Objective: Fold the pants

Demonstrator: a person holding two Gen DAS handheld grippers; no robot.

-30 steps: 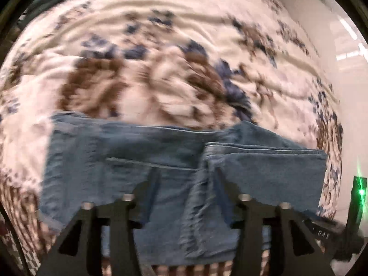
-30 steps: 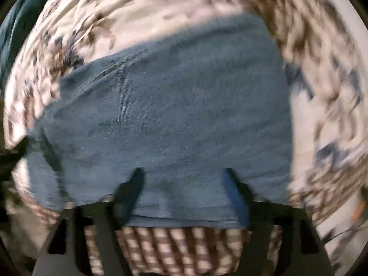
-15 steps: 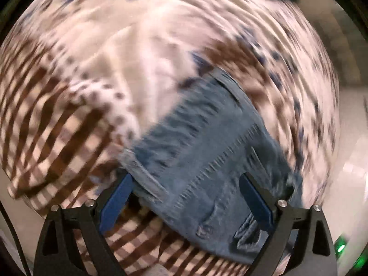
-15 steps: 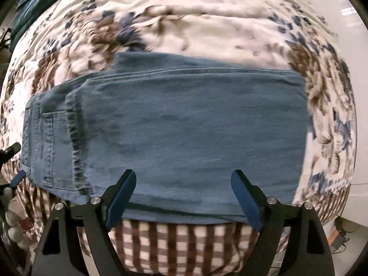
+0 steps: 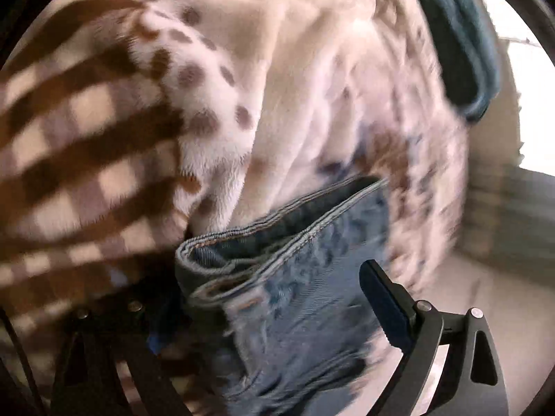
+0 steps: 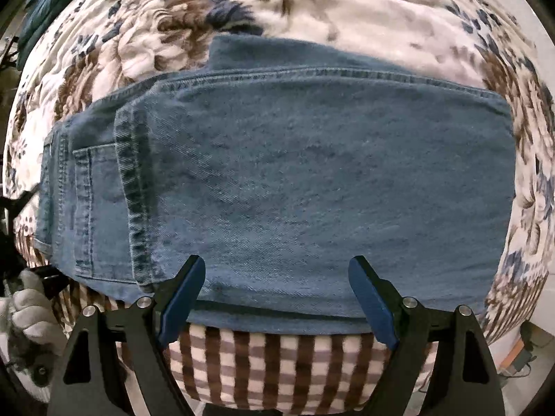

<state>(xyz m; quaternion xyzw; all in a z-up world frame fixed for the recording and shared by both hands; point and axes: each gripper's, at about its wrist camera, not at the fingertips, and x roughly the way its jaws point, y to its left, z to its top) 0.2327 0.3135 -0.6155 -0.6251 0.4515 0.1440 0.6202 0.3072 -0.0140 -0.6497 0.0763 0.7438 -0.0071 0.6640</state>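
The blue denim pants (image 6: 312, 180) lie folded in a wide rectangle on a flower-print blanket (image 6: 312, 3); the waistband and a back pocket (image 6: 93, 208) are at the left end. My right gripper (image 6: 277, 294) is open over the pants' near edge, touching nothing. In the left wrist view the waistband corner (image 5: 242, 253) lies between the jaws of my left gripper (image 5: 270, 298), which are wide apart. Its right finger (image 5: 385, 305) shows clearly; its left finger is dark and half hidden under the cloth.
The blanket has a brown-and-white checked border (image 6: 277, 364) along the near edge. A dark teal cloth (image 5: 464, 41) lies at the far side. A gloved hand (image 6: 27, 312) holding the left gripper shows at the lower left of the right wrist view.
My left gripper has swung from above the folded pants down to the waistband end and opened wide around its corner. My right gripper opened and pulled back slightly; the pants lie still.
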